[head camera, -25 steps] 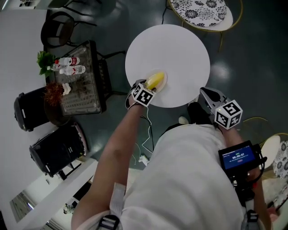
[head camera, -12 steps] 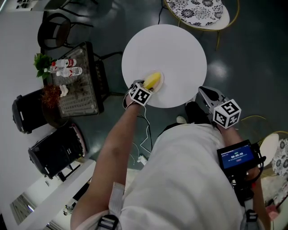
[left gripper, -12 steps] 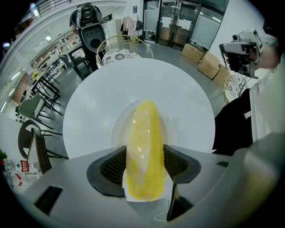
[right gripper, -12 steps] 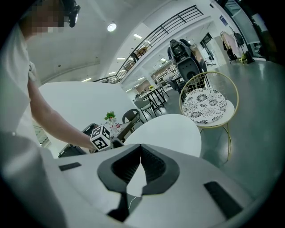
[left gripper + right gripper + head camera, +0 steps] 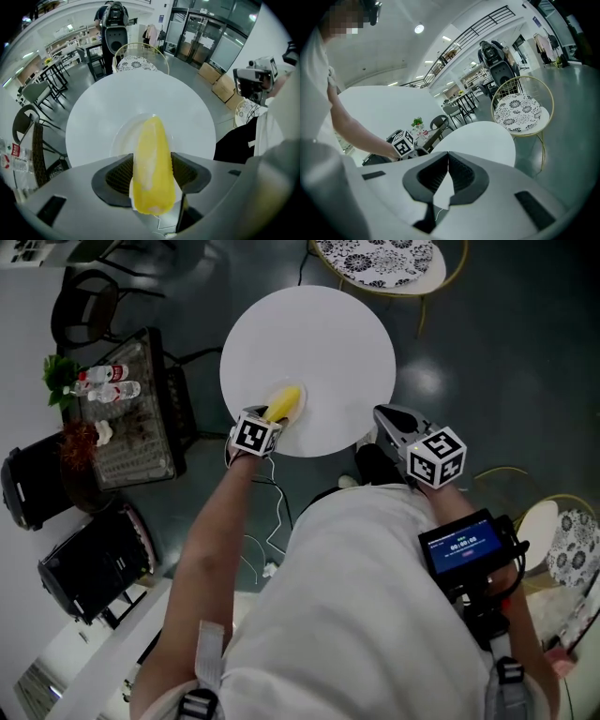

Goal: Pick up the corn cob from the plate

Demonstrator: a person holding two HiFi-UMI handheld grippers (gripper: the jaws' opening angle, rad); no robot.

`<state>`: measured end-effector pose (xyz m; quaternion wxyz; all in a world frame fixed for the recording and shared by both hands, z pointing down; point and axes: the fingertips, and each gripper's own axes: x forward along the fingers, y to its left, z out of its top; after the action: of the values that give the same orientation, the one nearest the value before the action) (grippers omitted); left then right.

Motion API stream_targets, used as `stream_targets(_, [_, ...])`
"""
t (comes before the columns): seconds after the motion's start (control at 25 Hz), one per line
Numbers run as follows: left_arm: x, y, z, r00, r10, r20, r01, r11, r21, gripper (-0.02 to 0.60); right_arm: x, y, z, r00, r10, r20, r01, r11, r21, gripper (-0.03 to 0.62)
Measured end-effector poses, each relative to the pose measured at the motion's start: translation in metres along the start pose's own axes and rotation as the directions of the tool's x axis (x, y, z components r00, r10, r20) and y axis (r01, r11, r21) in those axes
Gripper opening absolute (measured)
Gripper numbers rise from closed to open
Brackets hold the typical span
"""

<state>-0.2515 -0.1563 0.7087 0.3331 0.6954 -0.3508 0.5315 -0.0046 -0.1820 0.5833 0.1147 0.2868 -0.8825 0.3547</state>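
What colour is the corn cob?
The tapered corn cob is bright yellow with a paler streak, clearest in the left gripper view.

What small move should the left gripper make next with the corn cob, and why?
Probably a short, straight lift. The left gripper has its jaws closed on both sides of the corn cob, which sits low over the plate, so the grip looks ready. The right gripper is shut and empty.

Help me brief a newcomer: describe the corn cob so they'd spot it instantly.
Find the round white table. At its near-left edge sits a pale plate, where the left gripper is shut on the corn cob. It is the only yellow thing there.
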Motion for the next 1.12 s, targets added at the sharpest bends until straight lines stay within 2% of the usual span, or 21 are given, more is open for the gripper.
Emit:
stream_targets(0.12, [-0.002, -0.009, 0.006, 0.998, -0.037, 0.047, 0.039, 0.998, -0.057, 0.259, 0.000, 0.001, 0.000, 1.000, 0.003, -0.002, -0.003, 1.000, 0.006, 0.008])
stream_targets(0.32, [-0.010, -0.011, 0.010, 0.994, -0.051, 0.094, 0.064, 0.988, -0.140, 0.256, 0.002, 0.000, -0.001, 1.000, 0.009, -0.004, -0.009, 1.000, 0.009, 0.009])
stream_targets(0.44, [-0.009, -0.015, 0.010, 0.989, -0.083, 0.124, 0.107, 0.972, -0.208, 0.255, 0.000, -0.001, -0.001, 1.000, 0.005, -0.004, -0.005, 1.000, 0.014, 0.008])
stream_targets(0.52, [-0.009, -0.020, 0.012, 0.981, -0.120, 0.154, 0.158, 0.950, -0.270, 0.255, -0.002, -0.002, -0.001, 1.000, -0.001, -0.006, 0.001, 1.000, 0.018, 0.009])
stream_targets(0.64, [-0.015, -0.022, 0.015, 0.962, -0.172, 0.210, 0.240, 0.903, -0.358, 0.255, -0.001, 0.001, 0.002, 1.000, -0.002, -0.010, 0.003, 1.000, 0.021, 0.009])
stream_targets(0.8, [-0.023, -0.022, 0.019, 0.936, -0.214, 0.279, 0.322, 0.839, -0.438, 0.255, 0.002, 0.004, 0.008, 1.000, 0.002, -0.012, -0.002, 1.000, 0.017, 0.008])
stream_targets(1.0, [-0.032, -0.031, 0.032, 0.891, -0.241, 0.385, 0.418, 0.764, -0.491, 0.255, 0.001, 0.003, 0.008, 1.000, -0.002, -0.015, 0.003, 1.000, 0.021, 0.008])
stream_targets(1.12, [-0.037, -0.039, 0.042, 0.865, -0.259, 0.431, 0.467, 0.732, -0.496, 0.255, 0.001, 0.005, 0.010, 1.000, -0.008, -0.017, 0.009, 1.000, 0.021, 0.009])
